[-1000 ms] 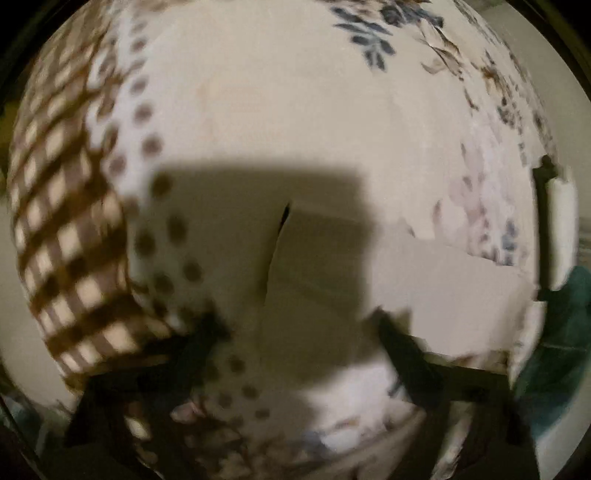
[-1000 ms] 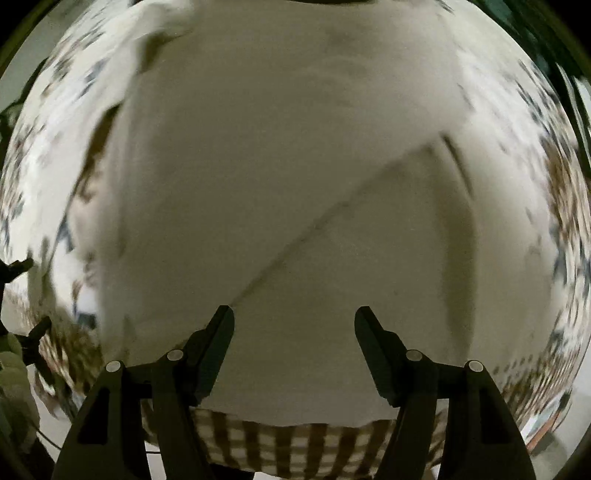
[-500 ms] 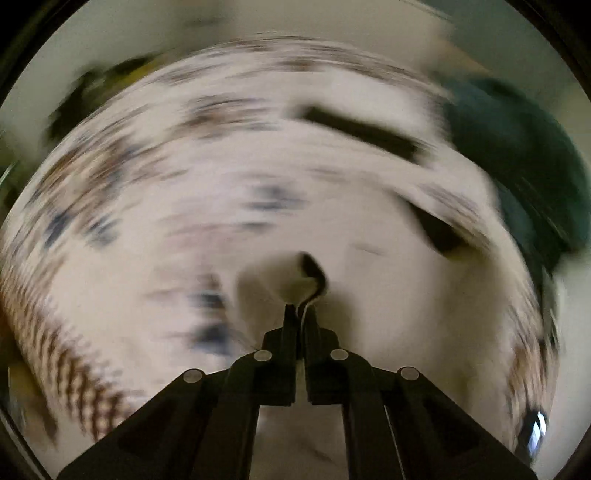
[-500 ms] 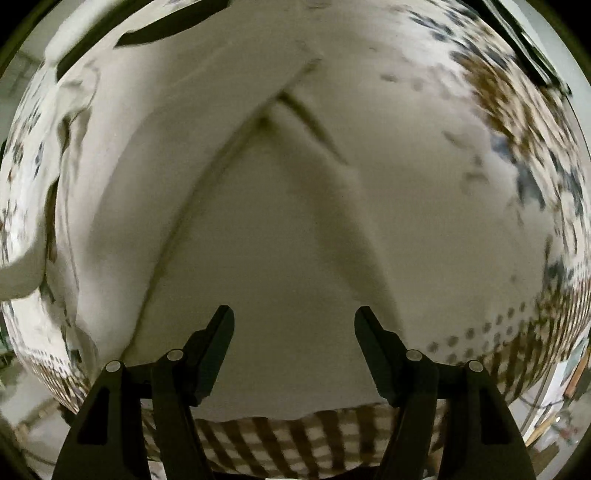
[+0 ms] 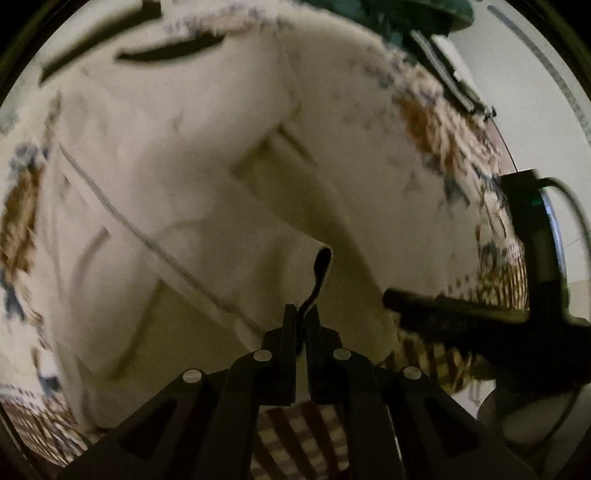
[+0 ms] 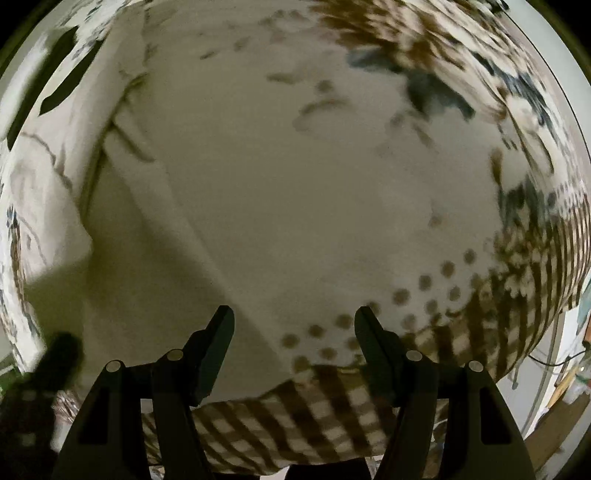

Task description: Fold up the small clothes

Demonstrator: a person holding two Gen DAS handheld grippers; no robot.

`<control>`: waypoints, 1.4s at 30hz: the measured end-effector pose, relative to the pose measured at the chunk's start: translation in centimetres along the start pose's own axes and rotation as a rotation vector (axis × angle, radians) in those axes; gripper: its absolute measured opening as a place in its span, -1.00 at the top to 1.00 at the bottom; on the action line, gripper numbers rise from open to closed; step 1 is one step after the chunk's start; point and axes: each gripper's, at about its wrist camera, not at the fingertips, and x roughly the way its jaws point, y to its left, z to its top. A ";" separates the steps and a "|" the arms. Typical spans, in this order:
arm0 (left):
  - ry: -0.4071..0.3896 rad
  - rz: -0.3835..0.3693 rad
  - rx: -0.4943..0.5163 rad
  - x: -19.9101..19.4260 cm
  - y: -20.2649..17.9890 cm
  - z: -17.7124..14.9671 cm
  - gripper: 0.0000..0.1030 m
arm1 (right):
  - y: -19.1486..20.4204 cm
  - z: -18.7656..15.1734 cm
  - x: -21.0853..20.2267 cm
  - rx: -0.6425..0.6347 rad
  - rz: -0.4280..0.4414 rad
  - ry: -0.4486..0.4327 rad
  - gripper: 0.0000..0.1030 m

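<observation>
A cream-white garment (image 5: 207, 192) lies spread over a patterned cloth, with seams and a folded flap showing. My left gripper (image 5: 301, 314) is shut on a raised edge of the garment, which curls up between the fingers. The garment also shows in the right wrist view (image 6: 147, 236), at the left. My right gripper (image 6: 294, 325) is open and empty, just above the cloth beside the garment's edge. It also appears in the left wrist view (image 5: 461, 314) as a dark shape at the right.
The table is covered by a cloth (image 6: 424, 295) with brown checks, dots and blue flowers; its checked hem (image 6: 295, 417) hangs at the near edge. A dark green item (image 5: 388, 14) lies at the far side. Black strips (image 5: 166, 55) lie at the far left.
My left gripper went from open to shut on the garment's edge and has swung with it. My right gripper stayed open and shifted right, toward the dotted part of the cloth.
</observation>
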 end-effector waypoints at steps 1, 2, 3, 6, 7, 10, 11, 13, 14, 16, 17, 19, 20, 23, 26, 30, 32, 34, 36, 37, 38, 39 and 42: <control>0.013 -0.008 -0.006 -0.2 0.1 -0.2 0.77 | -0.7 -0.1 0.0 0.006 0.010 0.005 -0.35; 0.030 -0.032 -0.014 -0.6 0.7 -0.5 0.43 | -1.9 0.0 -0.1 0.017 0.023 0.010 -0.35; 0.027 -0.049 -0.024 -1.3 1.3 -0.7 -0.01 | -3.1 -0.2 -0.3 0.026 0.036 0.012 -0.35; -0.022 -0.020 -0.092 -4.3 4.7 -1.1 -0.67 | -6.2 0.0 -1.8 0.051 0.132 0.008 -0.35; -0.028 0.007 -0.122 -5.1 6.0 -1.4 -0.67 | -6.5 0.0 -2.5 0.051 0.163 0.003 -0.35; -0.034 0.115 -0.236 -6.8 10.6 -2.9 -0.67 | -6.9 0.5 -3.7 -0.002 0.281 0.005 -0.35; -0.029 0.144 -0.282 -7.0 12.5 -3.7 -0.67 | -6.7 0.7 -3.8 -0.029 0.307 0.016 -0.35; -0.011 0.206 -0.352 -6.9 15.1 -4.4 -0.67 | -6.0 1.4 -3.4 -0.066 0.331 0.038 -0.35; -0.003 0.227 -0.394 -6.9 16.6 -5.1 -0.67 | -5.7 1.7 -3.0 -0.083 0.337 0.049 -0.35; 0.008 0.248 -0.453 -6.8 18.8 -6.7 -0.67 | -4.2 1.9 -2.6 -0.110 0.341 0.070 -0.35; 0.010 0.250 -0.468 -6.8 19.3 -7.3 -0.67 | -3.2 0.9 -2.0 -0.117 0.324 0.075 -0.32; 0.023 0.247 -0.480 -6.7 20.0 -8.5 -0.67 | -2.8 1.1 -1.6 -0.128 0.287 0.077 0.80; 0.031 0.244 -0.477 -6.6 20.2 -9.2 -0.67 | -2.9 1.2 -1.7 -0.129 0.249 0.069 0.89; 0.047 0.223 -0.478 -6.4 20.4 -11.3 -0.67 | -4.2 0.7 -2.7 -0.134 0.191 0.006 0.90; 0.068 0.192 -0.500 -5.7 20.4 -13.5 -0.67 | -5.9 0.0 -3.4 -0.207 0.132 0.008 0.89; 0.079 0.110 -0.566 -5.3 20.6 -16.4 -0.67 | -9.2 0.2 -4.0 -0.180 0.197 0.121 0.14; 0.077 0.073 -0.588 -4.8 20.2 -17.7 -0.67 | -12.8 0.4 -5.3 -0.115 0.220 0.110 -0.01; 0.082 0.042 -0.591 -4.3 20.2 -18.7 -0.67 | -16.5 0.6 -6.1 -0.057 0.205 0.115 -0.01; 0.075 0.014 -0.581 -4.1 19.7 -19.7 -0.66 | -19.5 0.3 -6.2 -0.005 0.210 0.139 -0.01; 0.069 0.001 -0.575 -4.0 19.5 -19.9 -0.65 | -21.0 0.2 -6.0 0.020 0.220 0.157 -0.01; 0.056 -0.007 -0.563 -4.0 18.9 -20.3 -0.41 | -22.4 0.0 -5.6 0.034 0.232 0.186 -0.01; 0.049 -0.021 -0.550 -4.0 18.3 -20.7 0.04 | -22.5 -0.1 -4.9 0.041 0.239 0.210 -0.01; 0.066 -0.035 -0.533 -3.8 17.1 -21.8 0.90 | -24.6 -0.6 -3.8 0.055 0.288 0.266 -0.01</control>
